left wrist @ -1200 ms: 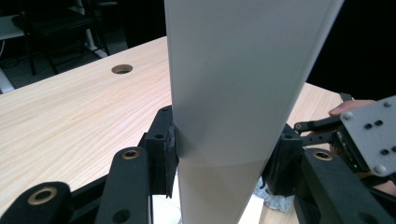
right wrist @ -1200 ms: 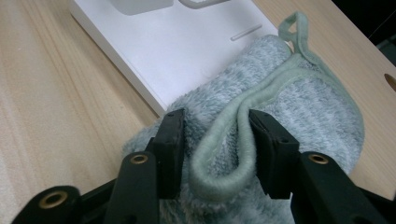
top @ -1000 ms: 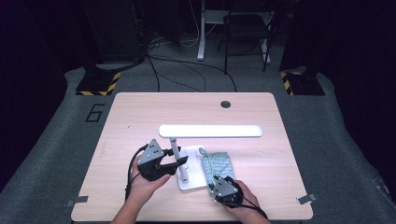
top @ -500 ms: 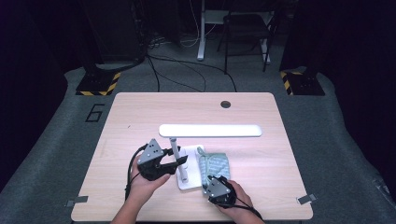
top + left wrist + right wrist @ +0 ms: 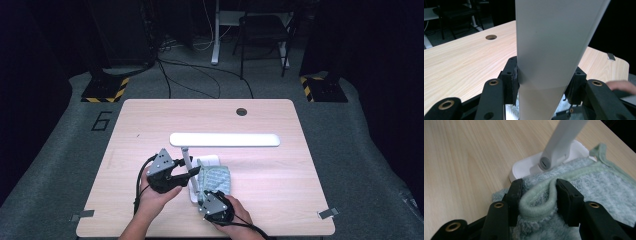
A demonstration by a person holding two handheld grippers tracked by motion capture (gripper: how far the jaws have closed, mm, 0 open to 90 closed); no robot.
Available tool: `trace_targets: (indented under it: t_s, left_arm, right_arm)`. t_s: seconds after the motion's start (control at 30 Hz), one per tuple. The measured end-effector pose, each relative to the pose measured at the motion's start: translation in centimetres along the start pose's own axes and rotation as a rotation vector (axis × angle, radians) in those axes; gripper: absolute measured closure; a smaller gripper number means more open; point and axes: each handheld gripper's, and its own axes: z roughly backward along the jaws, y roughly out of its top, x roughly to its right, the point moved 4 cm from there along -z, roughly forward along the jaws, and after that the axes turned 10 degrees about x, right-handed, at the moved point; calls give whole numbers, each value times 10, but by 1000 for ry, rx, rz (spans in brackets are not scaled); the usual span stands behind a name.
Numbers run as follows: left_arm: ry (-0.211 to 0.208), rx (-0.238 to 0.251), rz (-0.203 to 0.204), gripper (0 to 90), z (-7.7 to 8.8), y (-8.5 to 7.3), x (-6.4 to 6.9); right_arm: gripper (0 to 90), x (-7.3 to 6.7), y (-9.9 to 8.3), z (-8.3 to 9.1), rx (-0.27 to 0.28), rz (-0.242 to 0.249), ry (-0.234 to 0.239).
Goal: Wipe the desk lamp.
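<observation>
One wooden table [image 5: 280, 170] carried a white lamp [image 5: 224, 139], its base near the front edge with a pale green towel [image 5: 216, 178] lying partly over it. The left gripper [image 5: 189, 172] had its jaws clamped on the lamp's upright stem [image 5: 549, 50]. The right gripper [image 5: 538, 195] pinched a fold of the towel's hem.

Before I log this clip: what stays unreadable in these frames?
- Lamp base: largely under the green towel in the right gripper view.
- Lamp head: cut off by the left gripper view's top edge; the stem blocks the table beyond.
- Left claw: too small from the high view to judge contact.
</observation>
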Motion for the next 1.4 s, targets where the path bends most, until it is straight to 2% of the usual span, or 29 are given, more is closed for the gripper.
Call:
trace_targets:
  t_s: [0.07,0.13,0.17,0.27,0.5,0.63,0.73,0.8,0.93,1.07,1.1,1.13,1.17,1.3,1.37,1.4]
  left_arm:
    - [-5,5,6,541,1,-1,-2]
    - [-4,-4,-3,542,2,0,-2]
    - [-7,-4,-3,543,2,0,-2]
    - [-6,-12,-3,543,3,0,-2]
    - [-14,-19,-12,542,3,0,-2]
    - [-11,-22,-10,542,3,0,-2]
    - [-6,-27,-15,542,3,1,-2]
    - [0,-29,-16,543,3,1,-1]
    - [-5,-33,-20,544,4,1,-1]
    - [6,-34,-20,543,4,2,-2]
    - [5,-39,-23,542,6,2,-3]
    - [5,-39,-23,542,6,2,-3]
    - [15,-42,-28,537,8,4,-4]
    - [43,-38,-22,514,14,5,-8]
    - [45,-35,-15,514,19,7,-11]
    - [59,-15,-5,519,24,8,-16]
  right_arm:
    - [565,0,2,-2,-1,22,2]
    - [566,0,0,-2,-2,19,9]
    - [570,2,-1,-1,-2,37,28]
    - [575,9,-5,4,-4,59,29]
    - [577,26,-23,18,-23,0,9]
    - [583,35,-30,25,-45,-14,6]
    - [600,41,-37,33,-61,-44,-15]
    - [604,44,-39,35,-67,-43,-21]
    - [603,58,-53,49,-92,-61,-44]
    - [583,70,-64,62,-105,-116,-52]
    - [575,73,-67,64,-102,-135,-71]
    - [575,73,-67,64,-102,-135,-71]
    - [556,79,-74,71,-124,-180,-100]
    - [505,88,-79,78,-145,-207,-127]
    - [462,92,-79,84,-146,-260,-141]
    - [422,94,-73,86,-96,-316,-169]
